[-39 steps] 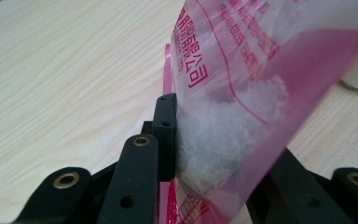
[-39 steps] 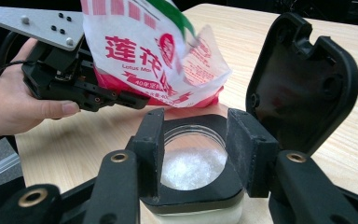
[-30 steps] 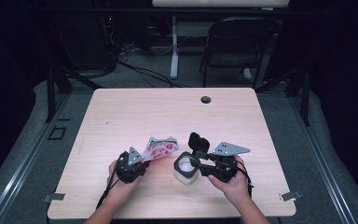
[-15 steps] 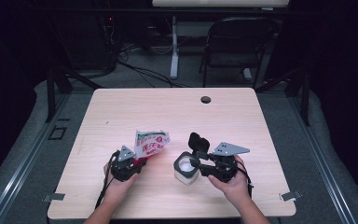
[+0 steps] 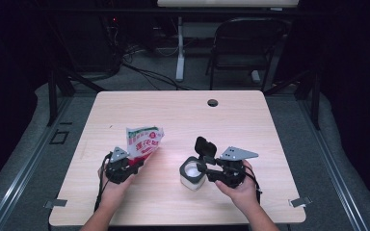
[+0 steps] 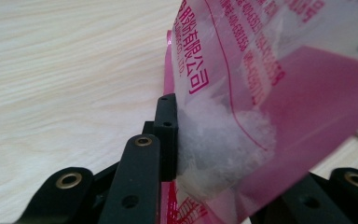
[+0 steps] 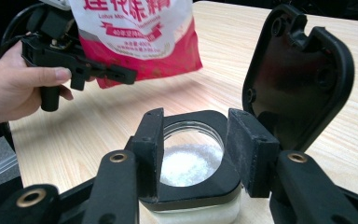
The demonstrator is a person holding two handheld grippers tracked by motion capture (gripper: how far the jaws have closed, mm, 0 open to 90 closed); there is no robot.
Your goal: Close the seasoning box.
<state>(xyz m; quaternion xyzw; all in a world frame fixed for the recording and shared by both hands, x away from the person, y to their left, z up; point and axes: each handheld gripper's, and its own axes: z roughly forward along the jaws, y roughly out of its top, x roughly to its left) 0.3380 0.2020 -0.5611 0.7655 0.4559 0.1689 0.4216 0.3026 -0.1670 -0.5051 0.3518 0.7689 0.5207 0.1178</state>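
Left claw [image 5: 134,162] was clamped on bottom corner of bag [image 5: 144,140], white grains bunched at pinch; bag was lifted off table [image 5: 173,110], mouth end up and far, left of jar [image 5: 191,174] and apart from it; right claw [image 5: 203,168] gripped jar by black rim, near centre of table, hinged lid [image 5: 205,146] standing open; jar held white grains [image 7: 189,164], roughly half full; pouring judged done or paused; left: set bag down, shut lid.

Red-and-white printed bag [image 5: 143,142], black-lidded, seemingly clear jar [image 5: 192,173]
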